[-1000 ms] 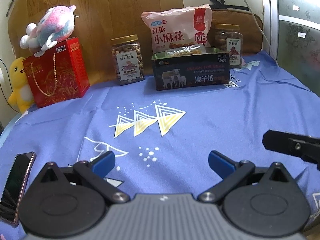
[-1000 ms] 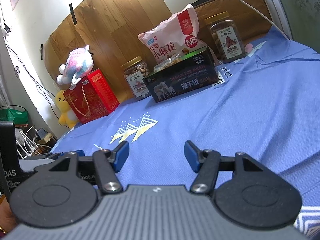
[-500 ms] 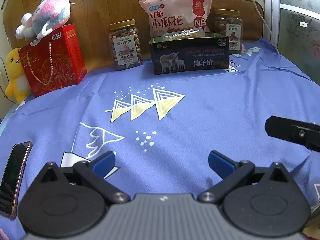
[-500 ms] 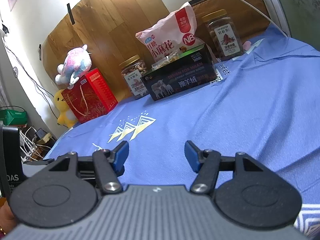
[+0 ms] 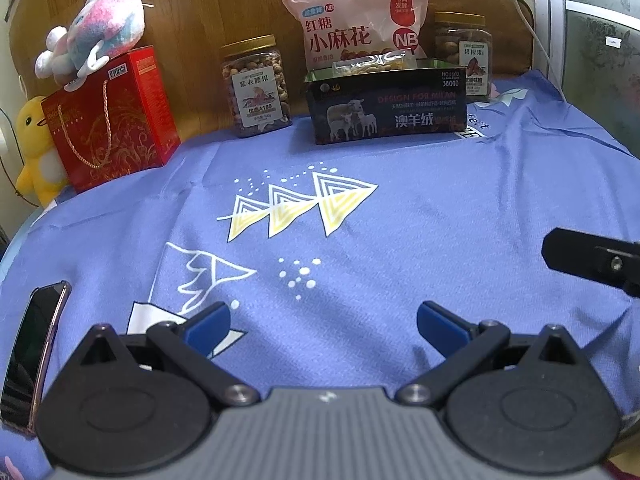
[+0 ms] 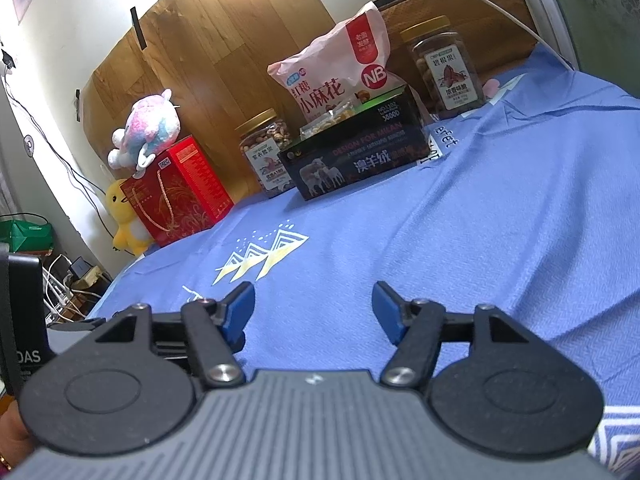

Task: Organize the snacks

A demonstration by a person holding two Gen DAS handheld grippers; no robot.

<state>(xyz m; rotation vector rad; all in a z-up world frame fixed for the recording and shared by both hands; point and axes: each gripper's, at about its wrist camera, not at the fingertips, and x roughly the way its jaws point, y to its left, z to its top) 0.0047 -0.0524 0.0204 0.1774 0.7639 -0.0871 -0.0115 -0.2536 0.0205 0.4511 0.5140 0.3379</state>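
Observation:
A dark box with sheep on its side stands at the back of the blue cloth. A clear packet of snacks lies in it. A pink snack bag leans behind it. One nut jar is to its left, another jar to its right. My left gripper hangs open over the near cloth, holding nothing. My right gripper is also near the front; its jaws are opening with nothing between them. The box and bag are far ahead of it.
A red gift box with a plush toy on top stands at the back left, beside a yellow duck. A phone lies at the cloth's near left edge. Part of the other gripper juts in from the right.
The left gripper has tipped downward a little, so the snacks sit higher in its view. The right gripper's fingers have spread slightly. Nothing on the cloth has moved.

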